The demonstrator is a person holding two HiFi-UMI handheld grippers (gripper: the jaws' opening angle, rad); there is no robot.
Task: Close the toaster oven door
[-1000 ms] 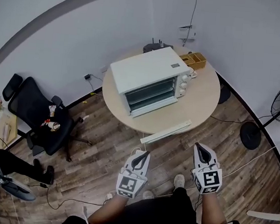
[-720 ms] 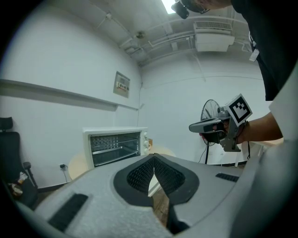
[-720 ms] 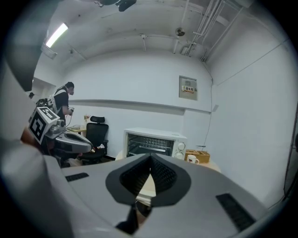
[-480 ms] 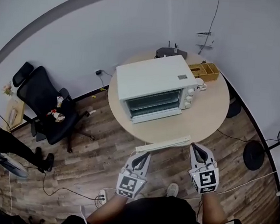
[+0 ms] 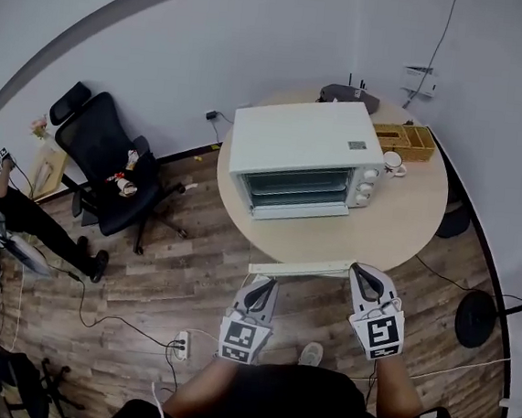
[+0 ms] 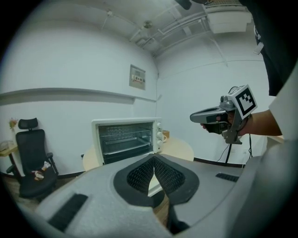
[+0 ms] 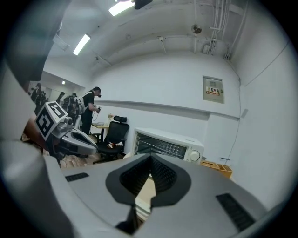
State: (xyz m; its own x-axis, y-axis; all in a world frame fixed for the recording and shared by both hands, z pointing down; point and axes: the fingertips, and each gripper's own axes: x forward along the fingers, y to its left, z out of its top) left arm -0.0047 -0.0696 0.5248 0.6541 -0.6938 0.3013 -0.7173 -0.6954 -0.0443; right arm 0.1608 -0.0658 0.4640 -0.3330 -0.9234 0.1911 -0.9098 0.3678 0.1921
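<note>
Toaster oven point(image 5: 304, 157) stands on a round table point(image 5: 407, 218) in the upper middle of the head view, well apart from both grippers. The left gripper point(image 5: 269, 284), low in the centre of that frame, has its jaws pressed together at the tips with nothing between them; its own view shows the black ribbed pads meeting. The right gripper point(image 5: 363, 271), just to the right and slightly higher, is closed the same way and also empty. Both point up the frame toward the table, in the air above the wooden floor point(image 5: 144, 275).

Just beyond their tips, a long white bar point(image 5: 299, 270) lies along the table's near edge. Further up, the oven's front faces the grippers. Its wire racks show, and a white strip point(image 5: 299, 213) juts along the bottom of that front; whether this is the lowered door cannot be told for sure.

To the oven's right are a white cup point(image 5: 394, 161) and a wooden organiser point(image 5: 410, 140). A black office chair point(image 5: 109, 166) stands at centre left, and a power strip point(image 5: 181, 343) lies on the floor at lower left of the left gripper.
</note>
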